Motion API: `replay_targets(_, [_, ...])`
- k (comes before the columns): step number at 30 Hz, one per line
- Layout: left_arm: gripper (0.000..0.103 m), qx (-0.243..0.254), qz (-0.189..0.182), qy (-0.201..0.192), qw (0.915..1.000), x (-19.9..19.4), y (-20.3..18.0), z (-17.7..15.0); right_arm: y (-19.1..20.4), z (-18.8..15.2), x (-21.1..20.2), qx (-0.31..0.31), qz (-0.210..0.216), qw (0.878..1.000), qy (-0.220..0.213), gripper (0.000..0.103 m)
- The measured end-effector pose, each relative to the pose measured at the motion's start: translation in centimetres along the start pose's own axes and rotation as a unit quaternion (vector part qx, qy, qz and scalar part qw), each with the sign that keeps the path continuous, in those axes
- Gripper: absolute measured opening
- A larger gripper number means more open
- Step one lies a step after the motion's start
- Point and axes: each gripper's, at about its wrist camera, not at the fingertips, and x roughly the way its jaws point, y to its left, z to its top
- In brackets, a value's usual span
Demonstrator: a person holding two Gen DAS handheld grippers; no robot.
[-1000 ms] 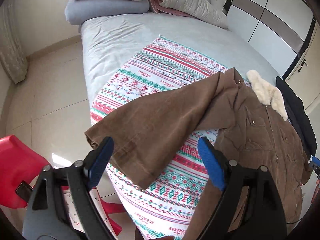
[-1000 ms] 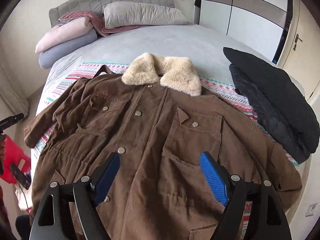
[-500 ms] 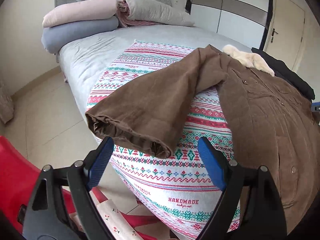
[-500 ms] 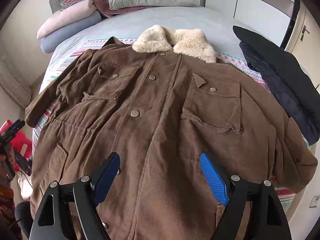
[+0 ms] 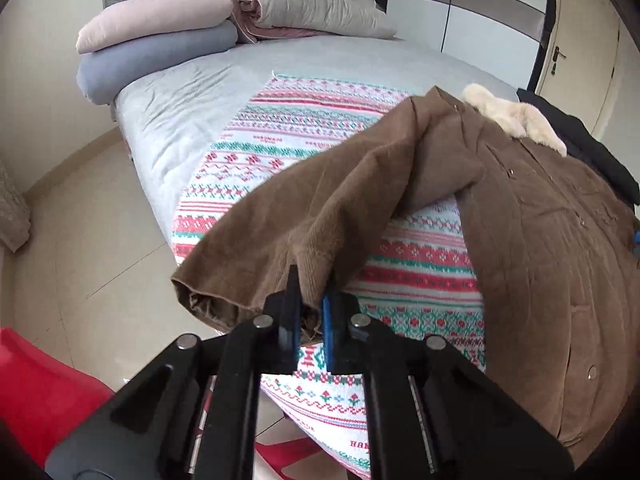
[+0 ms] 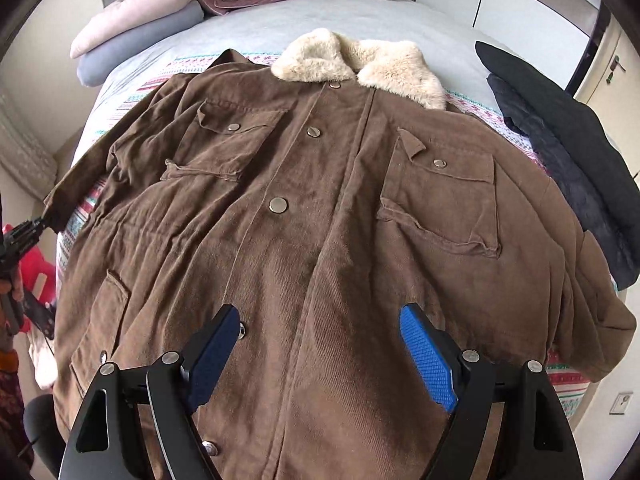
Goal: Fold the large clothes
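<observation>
Black garment (image 6: 568,152) beside brown coat (image 6: 320,208)

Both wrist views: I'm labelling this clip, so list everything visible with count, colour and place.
coat: one, brown with cream fur collar, spread front up on the bed.
sleeve cuff: one, brown, at the bed's edge.
patterned blanket: one, red, green and white, under the coat.
dark garment: one, black, beside the coat.
bedding pile: pink, grey-blue and grey, at the head of the bed.
red chair: one, on the floor.
left gripper: black, shut on the sleeve cuff.
right gripper: black with blue pads, open above the coat's lower front.
</observation>
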Motion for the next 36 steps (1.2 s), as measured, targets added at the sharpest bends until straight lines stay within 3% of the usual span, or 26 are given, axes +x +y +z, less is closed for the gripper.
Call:
replay_targets(5, [0.008,-0.068,0.065,-0.050,0.9944,-2.3,5.2,7.8,-0.2,0.4,-0.1,0.002,-0.007,1.000,-0.001,0.083])
replay_targets(11, [0.008,-0.099,0.177,-0.055,0.9776,-0.3,9.8,15.3,-0.3,0.7,0.5,-0.001,-0.019,1.000,0.006,0.083])
replay_targets(15, [0.008,-0.113,0.256,-0.053,0.9587,2.5,11.9,17.2,-0.7,0.9,1.0,-0.003,-0.033,0.999,0.014,0.083])
replay_targets(20, [0.008,-0.167,0.286,-0.003,0.9435,8.3,14.6,16.4,-2.0,1.1,1.2,0.006,-0.042,0.999,0.015,0.083])
replay_targets(24, [0.023,-0.202,0.283,0.052,0.9363,11.7,15.5,14.3,-3.0,1.0,1.1,0.014,-0.046,0.999,0.016,0.083])
replay_targets(26, [0.043,-0.215,0.267,0.054,0.9377,11.5,15.7,13.7,-3.5,0.7,0.7,0.017,-0.043,0.999,0.012,0.083])
replay_targets(27, [0.063,-0.224,0.253,0.054,0.9397,11.2,15.8,13.6,-3.7,0.5,0.2,0.019,-0.040,0.999,0.009,0.083])
replay_targets(28, [0.072,-0.234,0.239,0.052,0.9409,10.7,15.7,13.3,-4.0,0.3,-0.1,0.024,-0.037,0.999,0.004,0.083])
replay_targets(31, [0.078,-0.247,0.199,0.044,0.9475,8.4,14.5,12.9,-5.4,-0.2,-1.1,0.044,-0.032,0.998,-0.005,0.083])
replay_targets(36, [0.082,-0.215,0.136,0.053,0.9655,4.9,9.2,12.3,-8.7,-1.6,-3.4,0.099,-0.018,0.995,-0.023,0.083])
